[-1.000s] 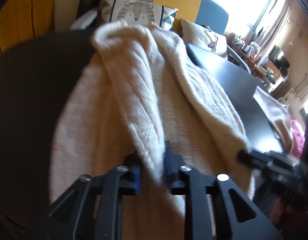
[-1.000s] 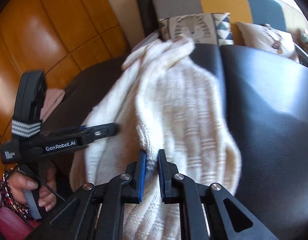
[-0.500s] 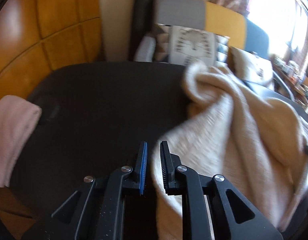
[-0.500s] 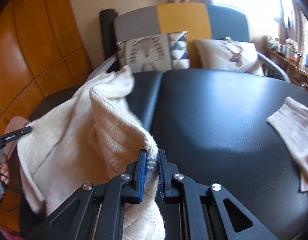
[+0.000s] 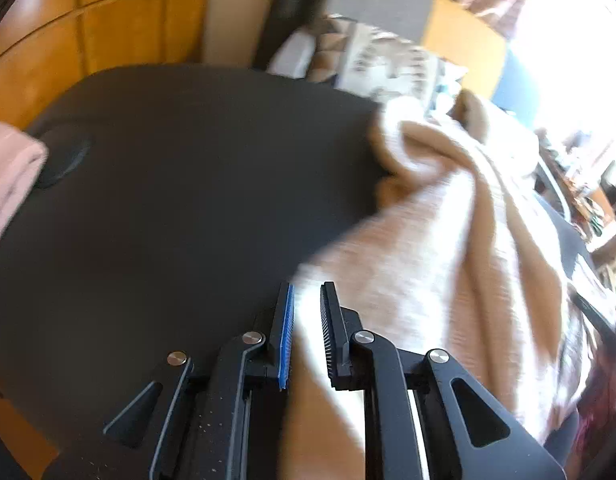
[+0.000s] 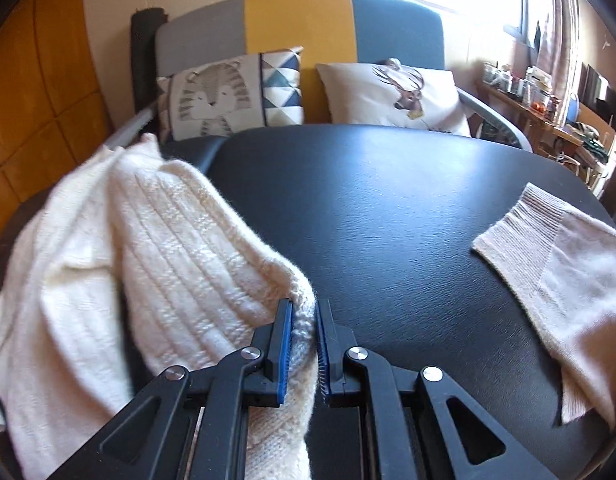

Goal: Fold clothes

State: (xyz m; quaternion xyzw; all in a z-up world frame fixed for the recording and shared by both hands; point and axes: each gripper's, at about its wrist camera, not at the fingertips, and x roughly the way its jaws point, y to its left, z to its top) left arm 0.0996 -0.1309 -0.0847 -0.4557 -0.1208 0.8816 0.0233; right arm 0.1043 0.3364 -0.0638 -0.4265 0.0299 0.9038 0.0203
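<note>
A cream knitted sweater (image 6: 156,248) is held up over the black table (image 6: 388,208), stretched between my two grippers. My left gripper (image 5: 306,292) is shut on one edge of the cream sweater (image 5: 440,248), which runs off to the right in the left wrist view. At the sweater's other edge my right gripper (image 6: 304,308) is shut on the knit, and the cloth hangs away to the left in the right wrist view. The far part of the sweater is bunched in folds above the table.
A beige knitted garment (image 6: 564,260) lies on the table's right side. A pink cloth (image 5: 8,176) rests at the table's left edge. Behind the table stands a grey, yellow and blue sofa (image 6: 300,20) with two cushions (image 6: 232,92). Wood panelling (image 5: 88,20) covers the left wall.
Both grippers have drawn apart sideways, spreading the sweater: the left swung left over bare table, the right swung right until the beige garment came into view. Both grips held.
</note>
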